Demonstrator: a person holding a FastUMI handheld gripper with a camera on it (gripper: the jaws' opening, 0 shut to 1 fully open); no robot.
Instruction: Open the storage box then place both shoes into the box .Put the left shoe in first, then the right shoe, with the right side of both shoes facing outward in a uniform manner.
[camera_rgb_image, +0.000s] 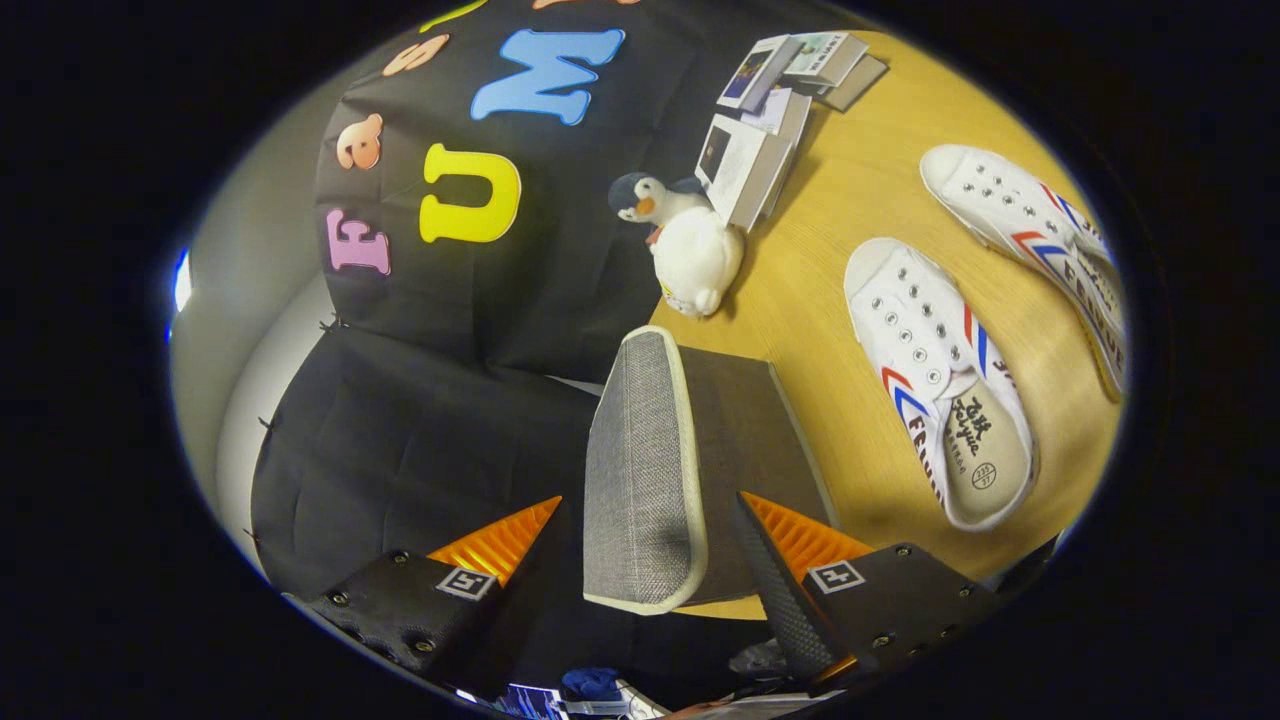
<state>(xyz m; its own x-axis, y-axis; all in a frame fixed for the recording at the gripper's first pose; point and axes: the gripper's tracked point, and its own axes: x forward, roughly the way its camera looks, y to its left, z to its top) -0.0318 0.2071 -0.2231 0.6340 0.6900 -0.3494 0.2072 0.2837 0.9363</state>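
your gripper is spread wide, its two fingers parted with the grey fabric lid of the storage box standing between them — neither finger visibly presses on it, so you are not clamping anything. the lid is edge-on to you, pale-trimmed, and stands raised from the box; just behind it the dark side of the box shows, resting on the wooden tabletop. whether the lid is fully open you cannot tell from this angle.

beyond the box, on the tabletop, sit the two white shoes with red and blue stripes. the nearer shoe lies just past the box, sole down, its opening and printed insole facing up. the farther shoe lies apart from it, further out, roughly parallel — both are outside the box.

ahead of the lid, a plush penguin rests on the tabletop against the black cloth wall. just behind the penguin is a small stack of books, some leaning, with more books lying further back.
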